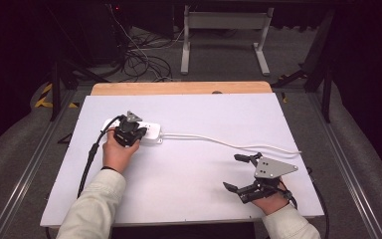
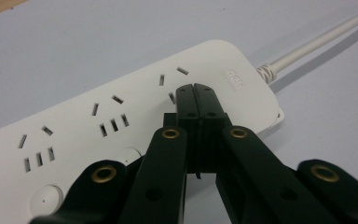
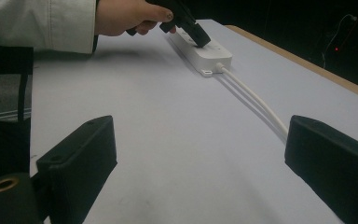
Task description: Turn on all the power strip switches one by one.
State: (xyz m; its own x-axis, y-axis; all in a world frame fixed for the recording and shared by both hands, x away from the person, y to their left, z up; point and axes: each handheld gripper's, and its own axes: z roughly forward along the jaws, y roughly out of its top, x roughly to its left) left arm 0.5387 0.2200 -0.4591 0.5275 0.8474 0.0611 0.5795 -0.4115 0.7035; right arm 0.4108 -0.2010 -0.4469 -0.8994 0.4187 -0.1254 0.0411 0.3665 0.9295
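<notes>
**Closed fingers on the power strip**

High view: the left gripper sits over the power strip at the desk's left — right gripper wide open, idle.

Left gripper view: its fingers, pressed together and empty, touch the strip beside a socket.

Right gripper view: the cord trails between. Press straight down, gently, I'd judge.

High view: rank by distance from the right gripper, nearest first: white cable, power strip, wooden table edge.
From the right gripper:
1. White cable, just beyond it, running across the white board.
2. Power strip, far to its left, under the left gripper.
3. Wooden table edge, at the far side of the board.
</notes>
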